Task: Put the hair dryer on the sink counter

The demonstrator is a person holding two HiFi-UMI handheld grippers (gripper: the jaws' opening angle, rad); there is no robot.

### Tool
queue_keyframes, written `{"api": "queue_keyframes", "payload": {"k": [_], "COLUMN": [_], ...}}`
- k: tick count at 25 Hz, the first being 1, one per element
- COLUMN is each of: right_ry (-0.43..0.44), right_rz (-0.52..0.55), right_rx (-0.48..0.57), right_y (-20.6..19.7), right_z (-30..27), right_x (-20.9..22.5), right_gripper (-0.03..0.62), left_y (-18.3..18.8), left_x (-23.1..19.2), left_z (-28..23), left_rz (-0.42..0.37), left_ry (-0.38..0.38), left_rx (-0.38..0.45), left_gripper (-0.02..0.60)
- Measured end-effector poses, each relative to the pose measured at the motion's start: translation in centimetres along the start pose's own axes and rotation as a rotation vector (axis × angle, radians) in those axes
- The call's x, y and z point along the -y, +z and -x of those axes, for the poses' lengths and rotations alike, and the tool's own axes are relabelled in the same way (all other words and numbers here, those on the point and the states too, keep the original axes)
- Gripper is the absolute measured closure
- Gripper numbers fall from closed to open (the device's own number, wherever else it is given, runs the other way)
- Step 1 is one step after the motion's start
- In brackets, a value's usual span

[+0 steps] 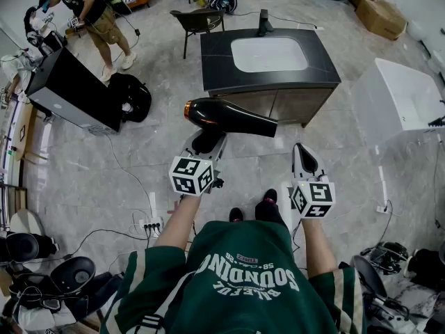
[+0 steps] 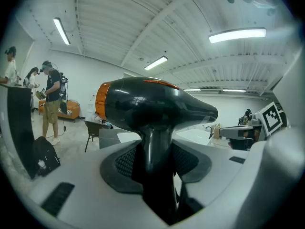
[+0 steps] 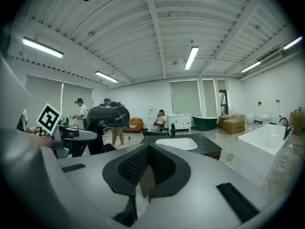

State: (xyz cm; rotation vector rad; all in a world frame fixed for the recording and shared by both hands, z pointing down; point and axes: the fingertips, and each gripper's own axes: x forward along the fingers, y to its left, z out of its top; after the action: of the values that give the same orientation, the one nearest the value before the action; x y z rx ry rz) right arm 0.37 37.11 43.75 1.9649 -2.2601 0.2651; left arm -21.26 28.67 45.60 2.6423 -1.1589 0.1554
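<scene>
Dark sink surface (image 1: 217,56) stands ahead w/ bare strips left & right of basin (image 1: 269,53) and faucet (image 1: 264,21) at back edge. Left gripper (image 1: 206,143) clamps hair dryer (image 1: 229,115) by handle, barrel level, in air short of near edge, prob. for a flat set-down. Right gripper (image 1: 304,160) clenched, empty, off to the side.

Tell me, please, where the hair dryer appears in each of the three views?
Head view: the hair dryer is at centre, above the left claw.
Left gripper view: the hair dryer fills the centre, its handle clamped between the jaws.
Right gripper view: the hair dryer is small, left of centre.
Shared landmark: the dark sink counter.
</scene>
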Motion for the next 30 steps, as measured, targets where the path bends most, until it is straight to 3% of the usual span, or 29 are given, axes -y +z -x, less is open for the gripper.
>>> {"api": "queue_keyframes", "payload": {"k": [30], "right_ry": [-0.004], "right_rz": [-0.011], "right_rx": [-0.018], "right_y": [-0.3], "right_z": [0.4], "right_x": [1.7], "right_gripper": [0.551], "left_y": [-0.7], "left_x": [0.0], "left_z": [-1.9], "left_rz": [0.014], "left_ry": [0.001], "left_rx": [-0.030], "left_gripper": [0.399]}}
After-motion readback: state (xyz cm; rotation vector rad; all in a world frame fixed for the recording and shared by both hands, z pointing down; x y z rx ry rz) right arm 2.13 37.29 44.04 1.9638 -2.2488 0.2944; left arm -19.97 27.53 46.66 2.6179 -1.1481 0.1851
